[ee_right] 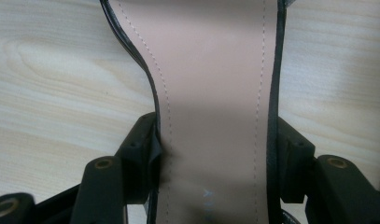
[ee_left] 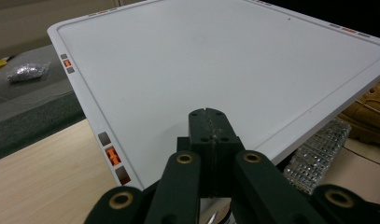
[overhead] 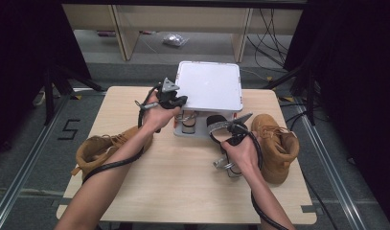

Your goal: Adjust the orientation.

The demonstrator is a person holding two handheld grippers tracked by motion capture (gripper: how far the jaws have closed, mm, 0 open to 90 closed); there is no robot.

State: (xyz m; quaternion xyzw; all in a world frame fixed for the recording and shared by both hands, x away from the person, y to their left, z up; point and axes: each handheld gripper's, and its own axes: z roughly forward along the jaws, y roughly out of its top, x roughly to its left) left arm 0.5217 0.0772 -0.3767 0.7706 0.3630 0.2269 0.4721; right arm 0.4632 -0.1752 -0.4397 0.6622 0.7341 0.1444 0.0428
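Wooden table (overhead: 183, 182): right gripper (overhead: 229, 128) fingers clamp sandal (ee_right: 215, 93) edges.

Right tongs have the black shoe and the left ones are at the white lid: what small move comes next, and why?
Probably carry the black shoe toward the white box. The right tongs clamp its sole at both sides, above the table. The shut left tongs rest on the lid, whose near edge is raised, so the gap beneath looks open.
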